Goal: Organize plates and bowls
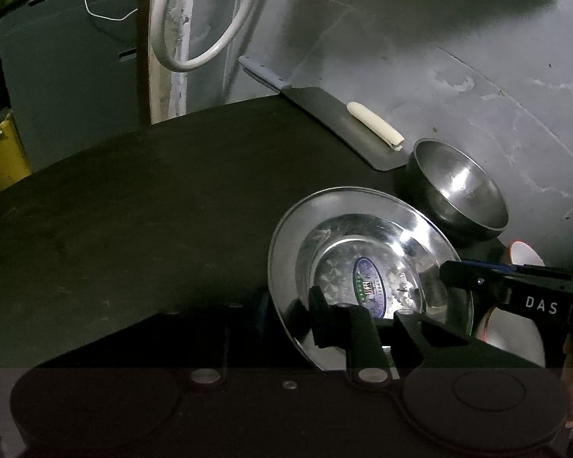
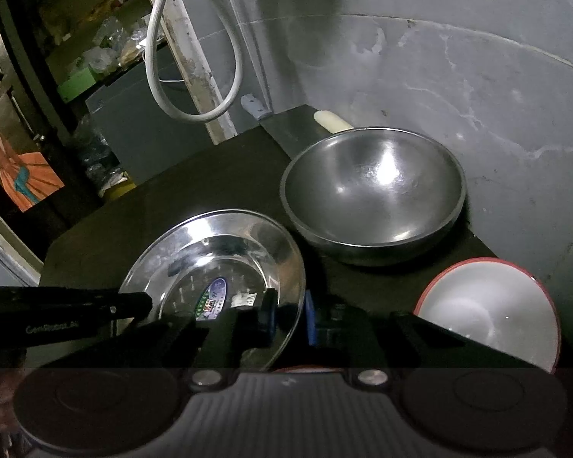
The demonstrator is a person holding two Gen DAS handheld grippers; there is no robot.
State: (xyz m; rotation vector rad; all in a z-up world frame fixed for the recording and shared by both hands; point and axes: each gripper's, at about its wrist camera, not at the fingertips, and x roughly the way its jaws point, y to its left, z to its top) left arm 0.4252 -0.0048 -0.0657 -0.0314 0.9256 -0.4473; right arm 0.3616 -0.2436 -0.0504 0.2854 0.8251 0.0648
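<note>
Both hand-held grippers clench the steel plate (image 2: 217, 263): the left hand-held gripper (image 1: 363, 320) on its near-left rim, the right hand-held gripper (image 2: 286, 320) on its right rim, the steel bowl (image 2: 374, 191) just beyond.

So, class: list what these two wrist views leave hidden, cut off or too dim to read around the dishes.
- Steel plate: near rim hidden by the right claw, right wrist view.
- Red-rimmed white bowl: mostly hidden behind the right claw's body, left wrist view; near edge covered in the right wrist view.
- Plate sticker: print too small.
- Knife: blade partly behind the steel bowl.
</note>
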